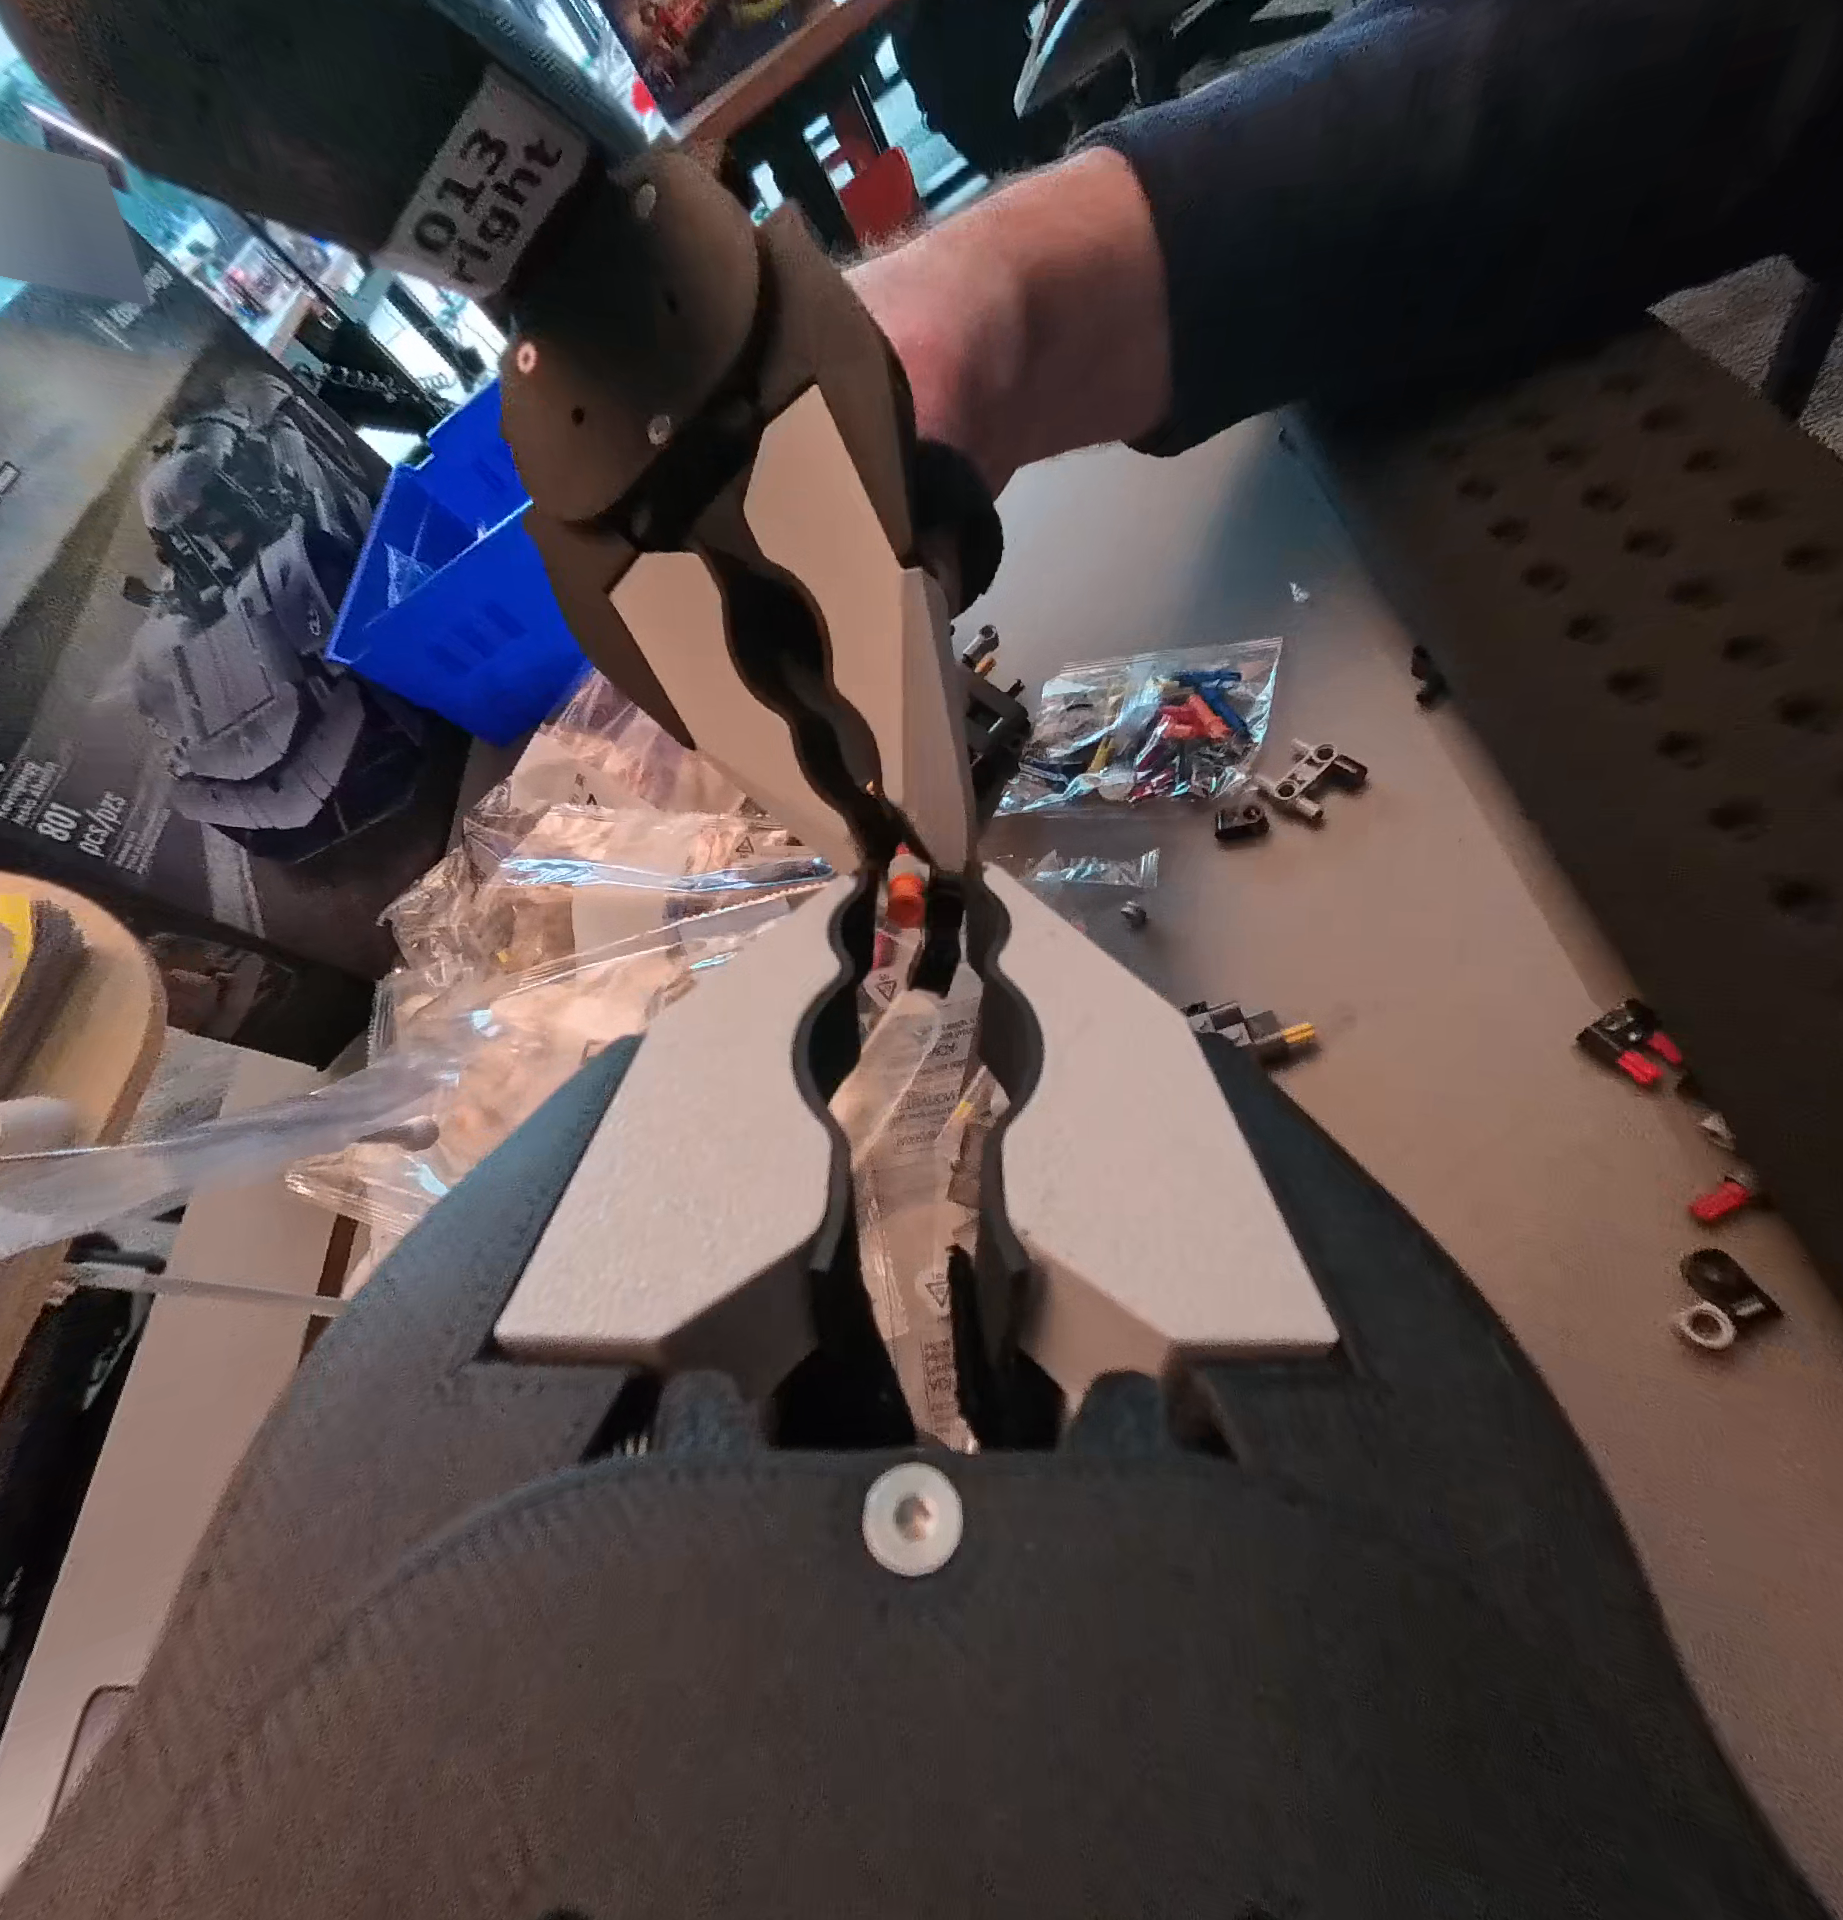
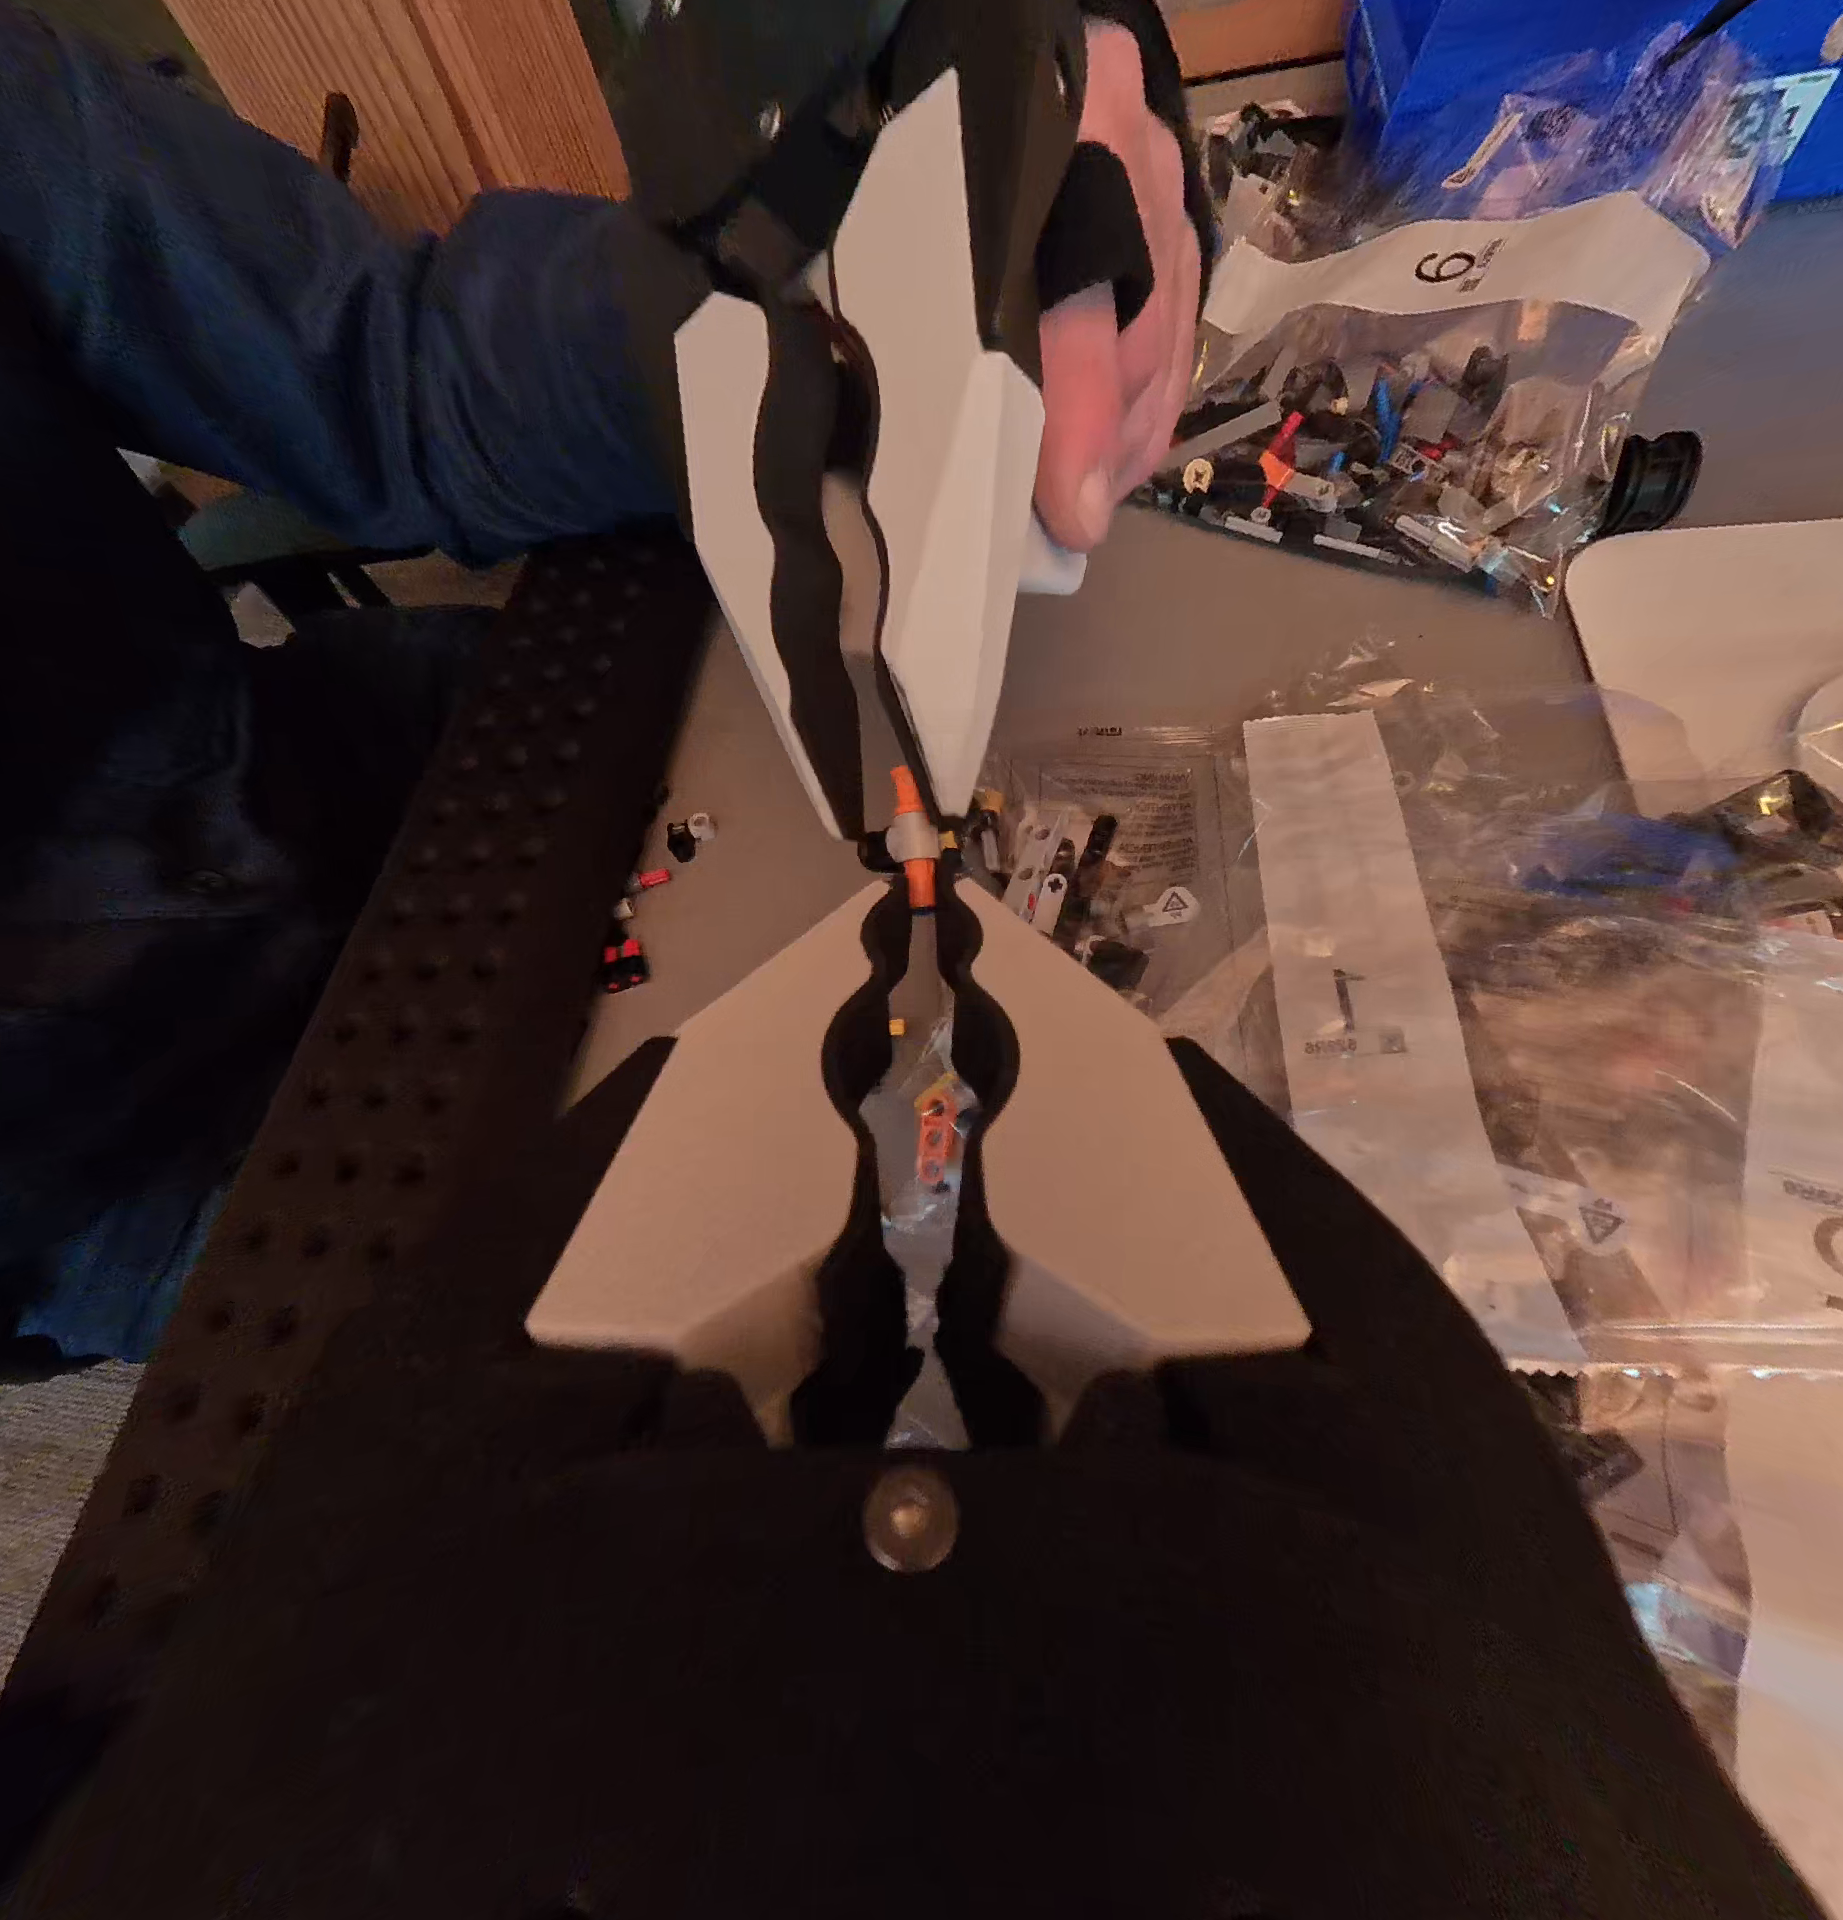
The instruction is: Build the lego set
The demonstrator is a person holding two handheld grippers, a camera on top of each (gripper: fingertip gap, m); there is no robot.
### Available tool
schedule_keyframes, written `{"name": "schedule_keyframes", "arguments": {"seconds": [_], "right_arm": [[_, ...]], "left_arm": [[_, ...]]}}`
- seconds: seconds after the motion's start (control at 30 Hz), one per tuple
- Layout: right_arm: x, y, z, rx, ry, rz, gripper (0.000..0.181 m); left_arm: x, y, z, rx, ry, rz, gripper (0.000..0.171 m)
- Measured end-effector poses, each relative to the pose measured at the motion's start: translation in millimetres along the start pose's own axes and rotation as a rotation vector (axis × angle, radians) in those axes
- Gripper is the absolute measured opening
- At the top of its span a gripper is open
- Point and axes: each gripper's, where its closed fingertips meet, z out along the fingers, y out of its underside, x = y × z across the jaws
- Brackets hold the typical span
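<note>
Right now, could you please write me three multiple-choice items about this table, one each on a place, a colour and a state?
1. Where does the blue bin stand?
A. beside the set's box
B. on the perforated black mat
C. inside a clear bag

2. What colour is the pin between the two tools' tips?
A. green
B. orange
C. purple

3. How do the jaws of the right gripper stand?
A. wide open
C. out of view
B. nearly closed, tips around the small assembly

Answers: 1 A, the left wrist view shows the bin right next to the box. 2 B, the right wrist view shows an orange pin through a grey connector. 3 B, only a narrow slit remains between the pads, and the left gripper meets it tip to tip.
</note>
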Motion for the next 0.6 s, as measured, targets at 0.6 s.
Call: {"name": "schedule_keyframes", "arguments": {"seconds": [0.6], "right_arm": [[10.9, 5.9, 3.1, -0.091, 0.166, -0.161, 0.002]], "left_arm": [[-3.9, 10.3, 1.0, -0.048, 0.000, -0.042, 0.003]]}}
